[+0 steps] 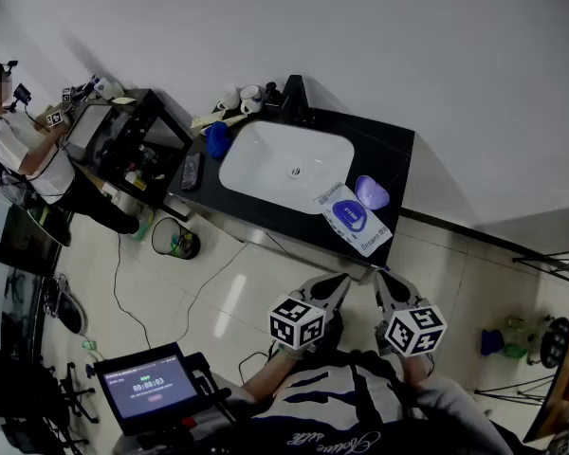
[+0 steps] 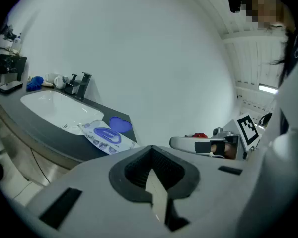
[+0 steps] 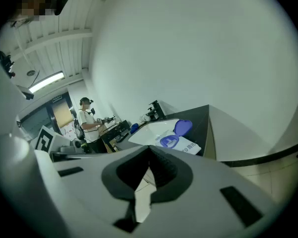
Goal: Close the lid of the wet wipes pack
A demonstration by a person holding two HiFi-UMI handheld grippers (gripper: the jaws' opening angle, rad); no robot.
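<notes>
The wet wipes pack (image 1: 353,218) lies on the black counter (image 1: 387,152) right of the sink, its purple lid (image 1: 372,192) flipped open behind it. The pack (image 2: 107,135) and lid (image 2: 120,124) show far off in the left gripper view, and the same pack (image 3: 180,143) and lid (image 3: 183,127) in the right gripper view. My left gripper (image 1: 339,281) and right gripper (image 1: 381,278) hang side by side in front of the counter, below the pack and apart from it. Both are shut with nothing between the jaws (image 2: 151,150) (image 3: 150,148).
A white sink basin (image 1: 284,164) with a dark faucet (image 1: 294,98) fills the counter's middle; a blue cloth (image 1: 216,140) and cups lie at its left. Another person (image 1: 24,150) works at a far-left bench. A bin (image 1: 175,240) stands on the floor, a screen (image 1: 152,387) near me.
</notes>
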